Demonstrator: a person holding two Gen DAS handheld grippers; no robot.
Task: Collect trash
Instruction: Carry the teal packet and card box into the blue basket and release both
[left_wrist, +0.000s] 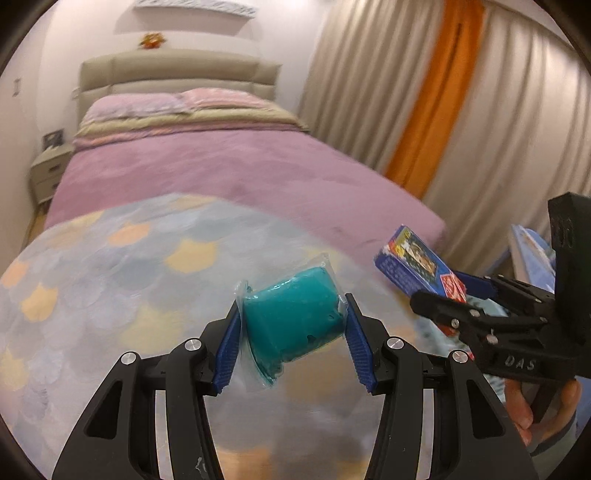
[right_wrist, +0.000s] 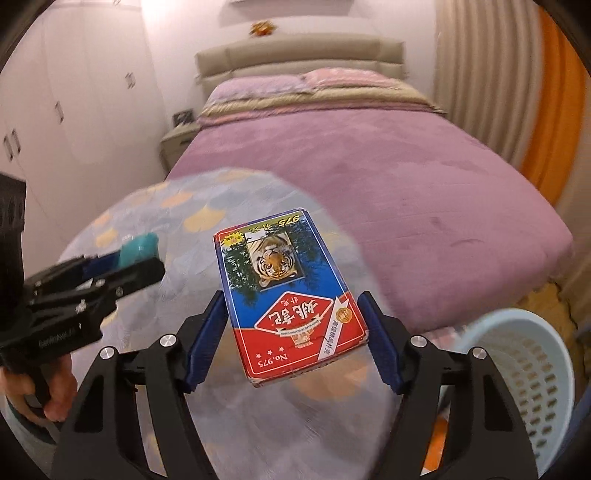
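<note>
My left gripper (left_wrist: 291, 314) is shut on a teal lump in a clear plastic wrapper (left_wrist: 295, 317) and holds it in the air over the patterned blanket (left_wrist: 110, 280). It also shows in the right wrist view (right_wrist: 138, 251). My right gripper (right_wrist: 293, 306) is shut on a blue and red playing-card box (right_wrist: 288, 295) with a tiger picture, held above the blanket. In the left wrist view the right gripper (left_wrist: 436, 291) and the card box (left_wrist: 410, 258) show at the right.
A pale blue perforated basket (right_wrist: 517, 365) stands on the floor at the lower right, beside the bed (right_wrist: 369, 155) with its purple cover. A nightstand (left_wrist: 48, 166) and white wardrobes (right_wrist: 55, 92) are on the left, curtains (left_wrist: 443, 92) on the right.
</note>
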